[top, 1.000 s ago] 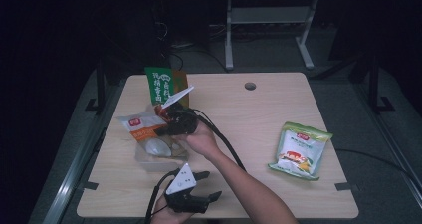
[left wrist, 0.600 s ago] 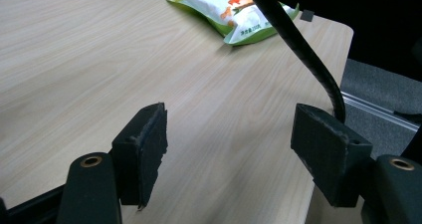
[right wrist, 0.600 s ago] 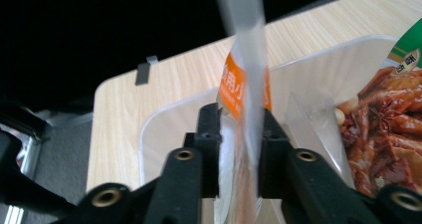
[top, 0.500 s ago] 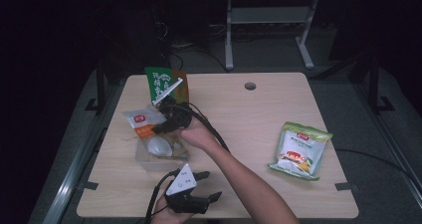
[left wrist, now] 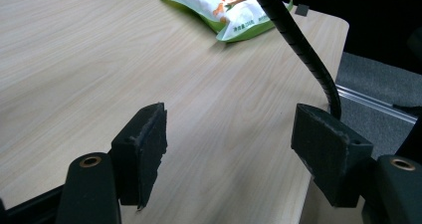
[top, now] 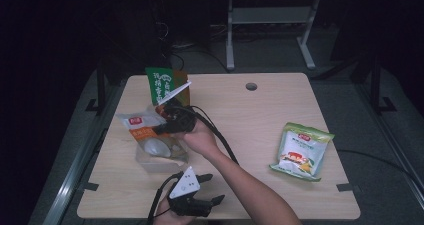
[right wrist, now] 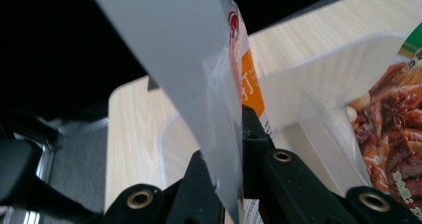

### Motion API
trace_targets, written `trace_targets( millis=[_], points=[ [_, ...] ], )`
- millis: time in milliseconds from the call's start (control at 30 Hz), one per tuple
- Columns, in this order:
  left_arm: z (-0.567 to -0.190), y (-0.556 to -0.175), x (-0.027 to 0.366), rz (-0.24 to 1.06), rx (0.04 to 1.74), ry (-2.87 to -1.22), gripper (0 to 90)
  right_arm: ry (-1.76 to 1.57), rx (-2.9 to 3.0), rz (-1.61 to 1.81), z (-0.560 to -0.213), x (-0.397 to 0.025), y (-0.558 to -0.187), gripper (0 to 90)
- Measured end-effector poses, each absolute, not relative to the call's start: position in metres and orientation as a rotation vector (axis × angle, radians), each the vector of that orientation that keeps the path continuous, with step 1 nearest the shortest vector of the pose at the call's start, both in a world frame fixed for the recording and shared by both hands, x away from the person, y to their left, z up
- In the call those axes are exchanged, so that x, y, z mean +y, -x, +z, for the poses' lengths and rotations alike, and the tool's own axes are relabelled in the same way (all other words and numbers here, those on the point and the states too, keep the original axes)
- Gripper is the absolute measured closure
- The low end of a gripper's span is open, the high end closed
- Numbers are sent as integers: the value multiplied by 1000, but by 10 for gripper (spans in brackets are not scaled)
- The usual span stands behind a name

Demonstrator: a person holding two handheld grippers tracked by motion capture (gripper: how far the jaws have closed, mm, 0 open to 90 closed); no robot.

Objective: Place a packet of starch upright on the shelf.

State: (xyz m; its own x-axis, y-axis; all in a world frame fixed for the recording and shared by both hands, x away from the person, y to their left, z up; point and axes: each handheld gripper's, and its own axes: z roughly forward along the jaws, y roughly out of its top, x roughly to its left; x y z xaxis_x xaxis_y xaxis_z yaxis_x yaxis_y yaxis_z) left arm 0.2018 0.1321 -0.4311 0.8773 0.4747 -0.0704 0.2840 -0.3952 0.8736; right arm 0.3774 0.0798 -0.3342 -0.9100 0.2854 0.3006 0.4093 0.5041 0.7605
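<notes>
Over the last second the right gripper point(top: 162, 127), jaws clamped on the orange-and-white packet point(top: 138, 125), has carried it leftward and lower, so it now hangs over the clear plastic bin point(top: 150, 161); release looks near. The left gripper point(top: 212, 187) rests at the table's point(top: 250, 130) near edge, jaws apart, empty; the green snack bag point(top: 301, 150) lies well apart.

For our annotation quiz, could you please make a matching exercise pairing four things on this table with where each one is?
Things:
1. orange and white snack packet
2. green and white snack bag
3. clear plastic box
4. dark green standing pouch

Places:
A. flat near the table's right edge
B. upright at the far edge
C. clamped in the right gripper
D. under the held packet

Pairs: 1-C, 2-A, 3-D, 4-B
</notes>
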Motion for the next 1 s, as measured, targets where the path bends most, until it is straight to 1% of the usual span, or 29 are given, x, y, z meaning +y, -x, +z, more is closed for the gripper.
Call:
trace_targets(
  millis=[167,300,333,567,1000],
  points=[
    [-431,-201,132,231,546,-2015,294,656,-2525,-1444,-335,74,-376,899],
    [-432,-200,130,219,557,-2006,294,698,-2474,-1467,-349,70,-376,899],
    [-432,-200,131,221,554,-2008,294,719,-2459,-1482,-357,69,-377,899],
    [-431,-201,131,230,546,-2011,293,741,-2487,-1461,-373,65,-377,896],
    [-433,-201,130,235,546,-2018,291,732,-2530,-1461,-383,50,-375,894]
  ],
)
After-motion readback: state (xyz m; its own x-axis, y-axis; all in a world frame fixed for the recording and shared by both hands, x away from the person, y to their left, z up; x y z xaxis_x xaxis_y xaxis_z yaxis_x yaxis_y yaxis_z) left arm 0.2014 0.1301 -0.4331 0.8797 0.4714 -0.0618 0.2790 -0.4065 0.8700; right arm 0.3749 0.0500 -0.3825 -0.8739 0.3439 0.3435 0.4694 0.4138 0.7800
